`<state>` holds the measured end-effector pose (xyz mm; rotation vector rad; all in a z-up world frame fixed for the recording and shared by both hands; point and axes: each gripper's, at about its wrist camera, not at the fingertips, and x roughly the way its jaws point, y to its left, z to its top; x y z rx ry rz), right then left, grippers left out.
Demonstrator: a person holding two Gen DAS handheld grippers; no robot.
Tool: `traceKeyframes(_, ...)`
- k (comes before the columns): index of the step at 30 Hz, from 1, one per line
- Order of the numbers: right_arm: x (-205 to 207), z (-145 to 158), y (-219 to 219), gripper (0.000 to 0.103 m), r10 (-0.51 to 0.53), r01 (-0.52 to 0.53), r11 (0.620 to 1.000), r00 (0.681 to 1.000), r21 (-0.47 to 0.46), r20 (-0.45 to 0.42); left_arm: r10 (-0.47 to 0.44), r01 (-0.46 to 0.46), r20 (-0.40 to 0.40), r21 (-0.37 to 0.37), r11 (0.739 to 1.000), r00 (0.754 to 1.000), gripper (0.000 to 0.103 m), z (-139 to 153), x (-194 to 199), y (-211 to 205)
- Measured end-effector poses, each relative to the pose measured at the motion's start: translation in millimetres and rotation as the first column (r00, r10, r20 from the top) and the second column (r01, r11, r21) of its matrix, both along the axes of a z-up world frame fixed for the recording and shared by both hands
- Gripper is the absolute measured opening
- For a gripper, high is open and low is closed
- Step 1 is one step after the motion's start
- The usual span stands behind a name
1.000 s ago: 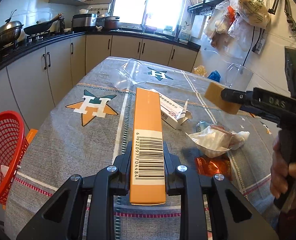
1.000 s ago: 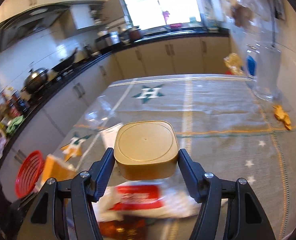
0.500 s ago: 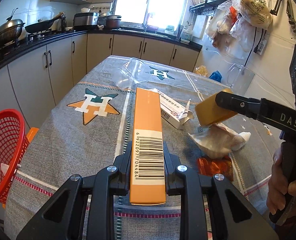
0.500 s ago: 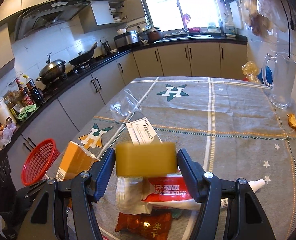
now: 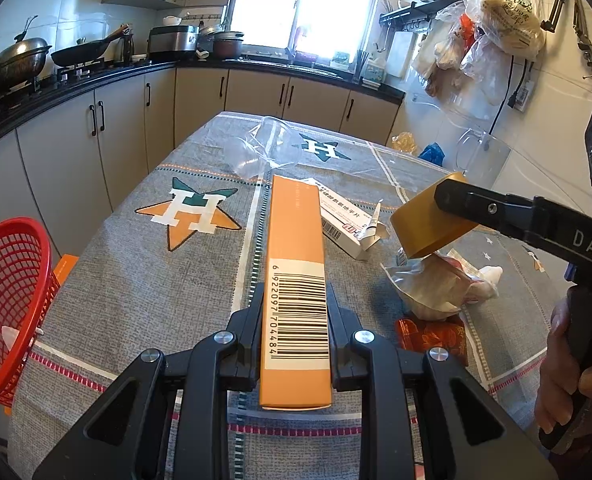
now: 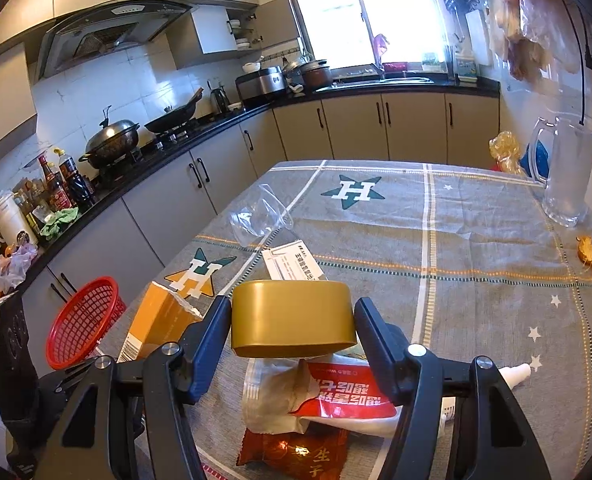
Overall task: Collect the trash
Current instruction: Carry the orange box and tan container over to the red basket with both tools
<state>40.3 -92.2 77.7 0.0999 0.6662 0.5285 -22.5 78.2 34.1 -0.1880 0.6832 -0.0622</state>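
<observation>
My left gripper (image 5: 296, 312) is shut on a long orange box (image 5: 296, 264) with a barcode, held above the table near its front edge. In the right wrist view the same orange box (image 6: 156, 320) shows at lower left. My right gripper (image 6: 294, 316) is shut on a gold plastic lid (image 6: 292, 320), tilted so its rim faces me; in the left wrist view the gold lid (image 5: 427, 224) hangs over a crumpled clear wrapper (image 5: 435, 284). A red mesh basket (image 5: 8, 308) stands off the table's left edge; the red basket (image 6: 82, 320) also shows at left.
On the grey star-patterned tablecloth (image 6: 475, 248) lie a white medicine box (image 5: 343, 220), a red-and-white wrapper (image 6: 347, 392), an orange-red snack packet (image 6: 296, 452) and a clear plastic cup (image 6: 260, 216). A glass jug (image 6: 567, 176) stands far right. A hand (image 5: 563, 380) holds the right gripper.
The right gripper has swung left and lower over the wrappers and rolled, so the gold lid now shows its side instead of its top. The left gripper and orange box stayed put.
</observation>
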Motion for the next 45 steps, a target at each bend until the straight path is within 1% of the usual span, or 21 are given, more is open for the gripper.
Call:
traceKeyframes(13,-4.0,8.2,-3.3,0.068,0.004,-0.005,1.000,0.999,0.029,0.037,0.020,-0.020,0.000,-0.003,1.000,1.000,0.023,1.7,-2.0,3.6)
traceKeyframes(18,-4.9,11.8,-5.9,0.068,-0.004,0.003,0.999,1.000,0.049,0.015,0.040,-0.040,-0.012,0.002,0.999,0.999,0.023,2.7,-8.2,7.5)
traceKeyframes(20,-11.6,14.8,-7.7,0.068,-0.011,0.009,0.998,1.000,0.057,0.020,0.045,-0.045,-0.008,0.014,0.999,0.999,0.023,4.6,-11.9,7.6)
traceKeyframes(23,-24.4,16.9,-10.7,0.068,-0.014,0.012,0.997,1.000,0.074,0.018,0.056,-0.056,0.005,0.057,0.997,0.998,0.023,9.3,-19.8,5.3)
traceKeyframes(25,-32.2,16.1,-10.5,0.068,-0.015,0.014,0.996,1.000,0.084,0.013,0.057,-0.057,0.010,0.069,0.996,0.998,0.023,11.2,-25.4,4.9)
traceKeyframes(29,-45.5,11.9,-9.6,0.068,-0.013,0.014,0.996,1.000,0.091,-0.005,0.056,-0.057,0.016,0.075,0.996,0.998,0.023,14.7,-35.8,6.1)
traceKeyframes(34,-55.8,15.4,-10.7,0.068,-0.010,0.011,0.995,1.000,0.100,-0.017,0.060,-0.061,0.024,0.073,0.995,0.998,0.023,19.7,-45.5,8.4)
traceKeyframes(45,-83.6,31.5,1.0,0.068,0.010,-0.012,0.996,1.000,0.085,0.016,0.065,-0.068,0.053,0.069,0.995,0.997,0.023,28.9,-68.9,16.2)
